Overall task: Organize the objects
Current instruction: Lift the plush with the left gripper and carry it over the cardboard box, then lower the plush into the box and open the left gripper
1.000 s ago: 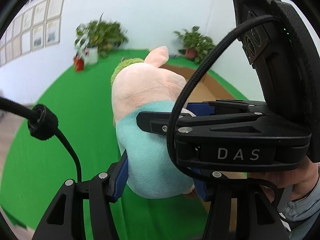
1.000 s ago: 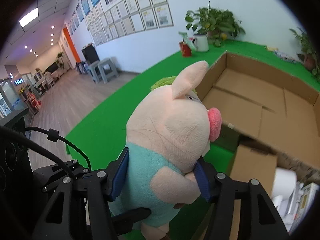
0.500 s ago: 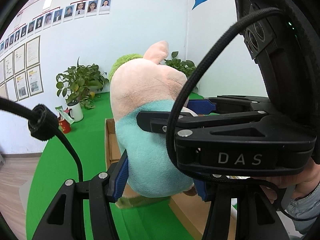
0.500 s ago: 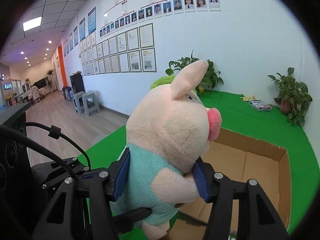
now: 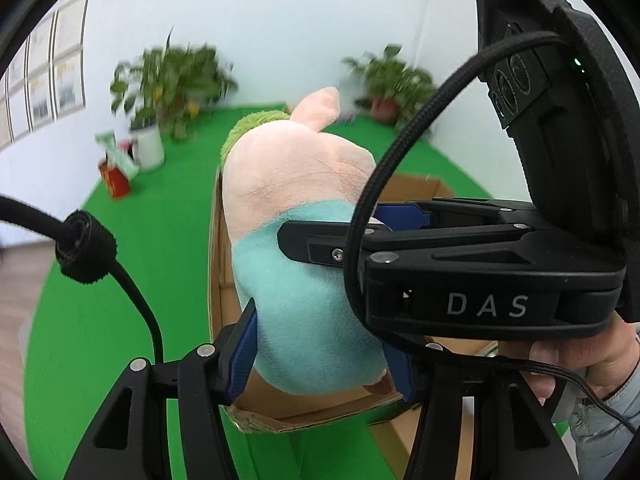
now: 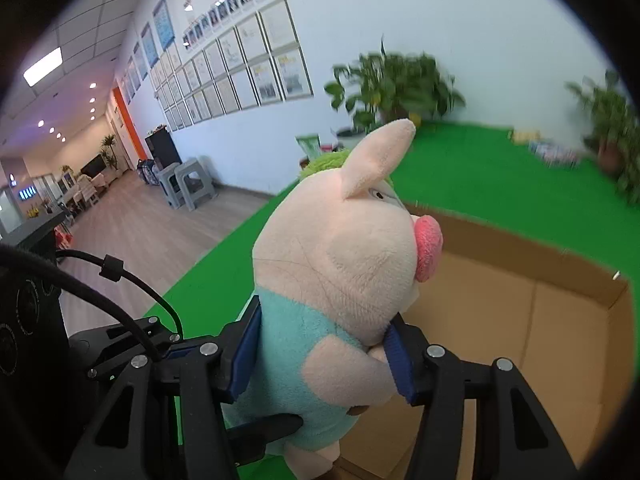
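A plush pig with a pink head, a teal shirt and a green tuft is held in the air by both grippers. My left gripper is shut on its teal body, blue pads pressing both sides. My right gripper is shut on the same body, just below the head. The right gripper's black frame crosses the left wrist view in front of the pig. An open cardboard box lies on the green mat below and behind the pig; it also shows in the left wrist view.
A green mat covers the floor. Potted plants and a small red carton stand by the white wall. Grey stools stand on the wooden floor to the left. Small items lie at the far right.
Both grippers have tilted back down with the pig still clamped. The view dropped from the wall of photos to the mat, and the box now lies under the pig.
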`<move>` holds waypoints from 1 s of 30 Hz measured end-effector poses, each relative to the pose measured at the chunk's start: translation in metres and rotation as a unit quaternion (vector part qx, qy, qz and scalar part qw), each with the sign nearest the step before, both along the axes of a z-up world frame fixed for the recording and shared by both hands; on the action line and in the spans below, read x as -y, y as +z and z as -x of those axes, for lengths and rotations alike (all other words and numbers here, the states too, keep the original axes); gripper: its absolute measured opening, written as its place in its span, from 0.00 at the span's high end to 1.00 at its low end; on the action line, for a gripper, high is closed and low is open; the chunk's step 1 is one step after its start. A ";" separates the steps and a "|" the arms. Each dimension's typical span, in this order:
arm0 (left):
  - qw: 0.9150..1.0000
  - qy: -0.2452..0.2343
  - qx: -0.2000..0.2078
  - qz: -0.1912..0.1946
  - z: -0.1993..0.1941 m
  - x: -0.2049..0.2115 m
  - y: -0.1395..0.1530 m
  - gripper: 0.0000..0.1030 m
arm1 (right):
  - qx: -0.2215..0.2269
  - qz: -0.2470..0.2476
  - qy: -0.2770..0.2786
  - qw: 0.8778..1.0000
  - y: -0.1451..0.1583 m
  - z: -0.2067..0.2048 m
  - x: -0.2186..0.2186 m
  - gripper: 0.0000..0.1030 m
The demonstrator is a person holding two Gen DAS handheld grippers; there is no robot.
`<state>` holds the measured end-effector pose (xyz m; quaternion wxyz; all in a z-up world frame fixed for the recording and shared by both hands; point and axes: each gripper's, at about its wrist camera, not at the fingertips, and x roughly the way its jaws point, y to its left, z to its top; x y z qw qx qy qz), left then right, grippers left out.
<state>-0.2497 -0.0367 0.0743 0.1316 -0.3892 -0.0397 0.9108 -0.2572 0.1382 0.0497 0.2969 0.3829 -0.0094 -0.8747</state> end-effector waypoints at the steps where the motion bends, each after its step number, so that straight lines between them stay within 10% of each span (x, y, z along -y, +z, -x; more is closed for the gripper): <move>1: 1.000 0.002 0.011 0.000 0.006 0.007 -0.016 0.48 | 0.008 0.001 0.001 1.000 -0.008 0.004 0.001 0.47; 14: 0.996 0.007 0.088 0.031 0.010 0.018 -0.092 0.46 | 0.108 0.040 0.024 0.993 -0.076 0.038 -0.002 0.46; 30: 0.996 0.033 0.060 0.052 -0.035 0.031 -0.063 0.41 | 0.151 0.067 0.027 0.986 -0.081 0.032 -0.003 0.24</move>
